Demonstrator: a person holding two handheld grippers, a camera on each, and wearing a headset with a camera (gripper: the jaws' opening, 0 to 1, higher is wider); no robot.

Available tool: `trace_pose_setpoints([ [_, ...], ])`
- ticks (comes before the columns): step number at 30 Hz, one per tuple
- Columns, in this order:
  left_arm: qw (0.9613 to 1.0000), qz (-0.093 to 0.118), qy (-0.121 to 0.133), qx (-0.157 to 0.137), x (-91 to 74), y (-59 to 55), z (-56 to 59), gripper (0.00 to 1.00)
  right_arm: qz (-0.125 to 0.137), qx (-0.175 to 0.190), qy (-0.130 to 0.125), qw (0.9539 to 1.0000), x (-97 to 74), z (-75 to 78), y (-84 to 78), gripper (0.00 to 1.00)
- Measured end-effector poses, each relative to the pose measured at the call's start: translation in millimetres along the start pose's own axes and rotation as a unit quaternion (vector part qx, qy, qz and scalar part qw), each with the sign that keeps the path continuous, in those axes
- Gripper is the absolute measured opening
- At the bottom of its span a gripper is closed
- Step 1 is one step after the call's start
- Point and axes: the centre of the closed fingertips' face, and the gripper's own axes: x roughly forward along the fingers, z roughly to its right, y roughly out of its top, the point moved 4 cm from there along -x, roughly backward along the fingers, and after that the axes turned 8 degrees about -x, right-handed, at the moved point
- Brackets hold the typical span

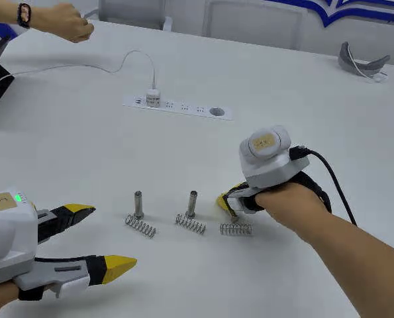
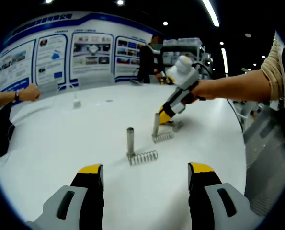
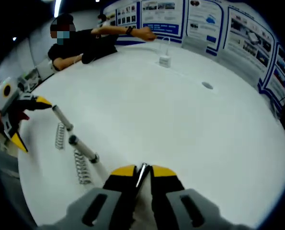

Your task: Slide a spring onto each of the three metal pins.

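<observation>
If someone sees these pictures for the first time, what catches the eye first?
The right gripper, shut on a thin metal pin at the right end of the row. Two upright pins stand left of it on the white table, three springs lie before them, and the left gripper is open.

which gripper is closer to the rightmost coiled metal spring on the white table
Right. The right gripper is close beside the rightmost coiled metal spring, jaws shut on a thin metal pin. The left gripper is open, far off to the spring's left.
</observation>
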Motion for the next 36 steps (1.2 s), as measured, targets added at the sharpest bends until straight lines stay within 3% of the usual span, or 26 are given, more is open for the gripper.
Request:
trace_pose_setpoints([
  [29, 1.0, 0.002, 0.007, -0.001, -2.3, 1.3, -3.3, 0.71, -0.027, 0.0, 0.018, 0.9995, 1.3, -0.1, 2.6, 0.1],
  [36, 1.0, 0.003, 0.008, 0.0, -3.0, 3.0, -3.3, 0.71, -0.017, 0.008, 0.009, 0.9998, -0.5, 1.2, 0.5, 0.09],
])
